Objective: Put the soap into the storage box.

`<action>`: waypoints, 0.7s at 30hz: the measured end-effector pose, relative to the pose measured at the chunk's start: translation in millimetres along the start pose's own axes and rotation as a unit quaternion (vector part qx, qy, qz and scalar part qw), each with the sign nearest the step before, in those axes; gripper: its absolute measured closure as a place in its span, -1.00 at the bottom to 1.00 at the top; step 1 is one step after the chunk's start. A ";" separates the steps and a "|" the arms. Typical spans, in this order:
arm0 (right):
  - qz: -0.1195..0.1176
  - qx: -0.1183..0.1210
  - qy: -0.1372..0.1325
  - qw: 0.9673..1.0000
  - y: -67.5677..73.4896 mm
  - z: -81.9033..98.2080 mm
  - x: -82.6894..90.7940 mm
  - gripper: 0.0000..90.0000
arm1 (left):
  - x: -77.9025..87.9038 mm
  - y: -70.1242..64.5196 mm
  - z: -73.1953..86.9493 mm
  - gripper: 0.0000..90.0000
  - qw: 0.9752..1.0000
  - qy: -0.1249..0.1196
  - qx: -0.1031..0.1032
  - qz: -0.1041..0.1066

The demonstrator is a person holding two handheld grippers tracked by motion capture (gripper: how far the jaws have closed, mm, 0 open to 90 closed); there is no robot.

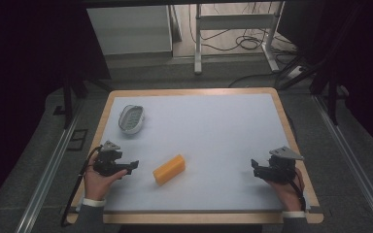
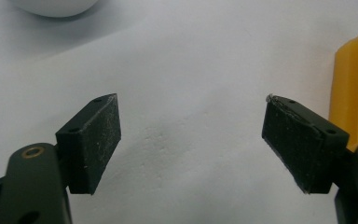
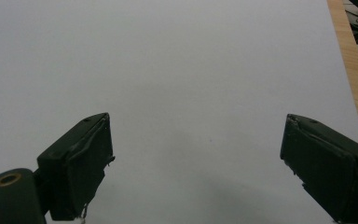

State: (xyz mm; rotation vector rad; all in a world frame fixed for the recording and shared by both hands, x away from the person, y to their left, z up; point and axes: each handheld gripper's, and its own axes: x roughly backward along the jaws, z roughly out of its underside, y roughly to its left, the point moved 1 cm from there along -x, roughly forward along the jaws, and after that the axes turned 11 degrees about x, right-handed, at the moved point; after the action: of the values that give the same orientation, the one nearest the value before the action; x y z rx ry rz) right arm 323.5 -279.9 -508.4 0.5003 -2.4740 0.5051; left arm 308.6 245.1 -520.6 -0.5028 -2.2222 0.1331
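Note:
A yellow-orange block (image 1: 169,169) lies flat on the white mat near the front middle. A white oval dish (image 1: 130,118) with a ridged inside sits at the back left. My left gripper (image 1: 131,166) rests low on the mat just left of the block, jaws wide open with nothing between them. The left gripper view has the block's edge (image 2: 354,84) beside its right jaw and the dish's rim (image 2: 56,5) at the top left, with my left gripper (image 2: 193,140) open. My right gripper (image 1: 255,168) is at the front right, open and empty; its own view shows that gripper (image 3: 196,163) over bare mat.
The white mat (image 1: 213,131) covers a wooden table (image 1: 189,91). The table's wooden right edge (image 3: 354,70) runs close to my right gripper. Beyond the table are a white frame's legs (image 1: 233,34) and cables on the floor.

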 end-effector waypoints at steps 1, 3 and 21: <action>-0.001 -0.001 -0.001 1.000 -1.1 0.5 0.6 -0.80 | 0.1 0.3 0.0 -0.55 1.000 -0.002 -0.001 -0.002; 0.000 -0.004 -0.004 1.000 -2.6 0.7 1.5 -0.80 | 0.5 0.8 0.0 -0.54 1.000 -0.002 -0.002 -0.005; -0.005 0.001 -0.016 1.000 0.1 2.9 4.0 -0.81 | 3.5 3.6 -0.7 -0.57 1.000 0.000 0.000 -0.008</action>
State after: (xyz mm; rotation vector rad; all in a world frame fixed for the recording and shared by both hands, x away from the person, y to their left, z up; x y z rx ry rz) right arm 319.1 -282.1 -508.3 0.5256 -2.5001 0.4991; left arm 308.3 249.7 -518.6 -0.4854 -2.2254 0.1239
